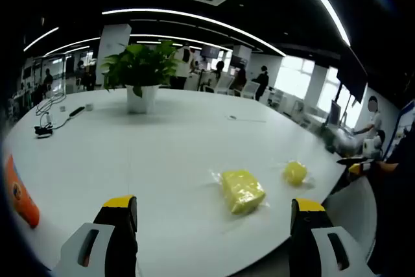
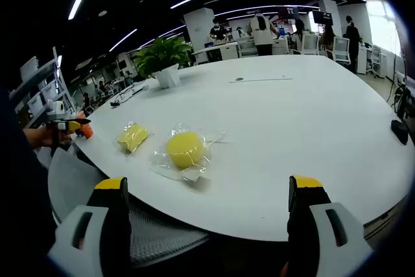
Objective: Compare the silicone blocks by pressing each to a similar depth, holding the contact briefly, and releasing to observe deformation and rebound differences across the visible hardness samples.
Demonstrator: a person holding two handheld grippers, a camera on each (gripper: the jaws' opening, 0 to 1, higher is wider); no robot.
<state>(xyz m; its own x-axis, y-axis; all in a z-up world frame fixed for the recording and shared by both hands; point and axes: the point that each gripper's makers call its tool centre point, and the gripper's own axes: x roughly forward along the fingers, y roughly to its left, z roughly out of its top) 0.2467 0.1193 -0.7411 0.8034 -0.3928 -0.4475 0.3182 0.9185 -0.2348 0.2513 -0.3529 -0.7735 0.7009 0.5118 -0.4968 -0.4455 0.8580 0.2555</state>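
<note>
Both claws, left claw (image 1: 213, 215) and right claw (image 2: 209, 192), jaws apart, holding nothing. Wrapped yellow block (image 1: 242, 191) and round yellow block (image 1: 295, 172) lie side by side on the white worktop (image 1: 175, 141), well short of the potted plant (image 1: 141, 72).

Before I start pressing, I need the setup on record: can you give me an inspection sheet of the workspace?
Surface: large white table, mostly bare.
Job's things: yellow block and yellow ball, both in clear wrap, apart, near the edge.
Clutter: potted plant; orange object at the edge.
Grippers: left gripper and right gripper open, holding nothing.
Cables: black cable near the plant.
Surroundings: open office, people standing, ceiling strip lights.
</note>
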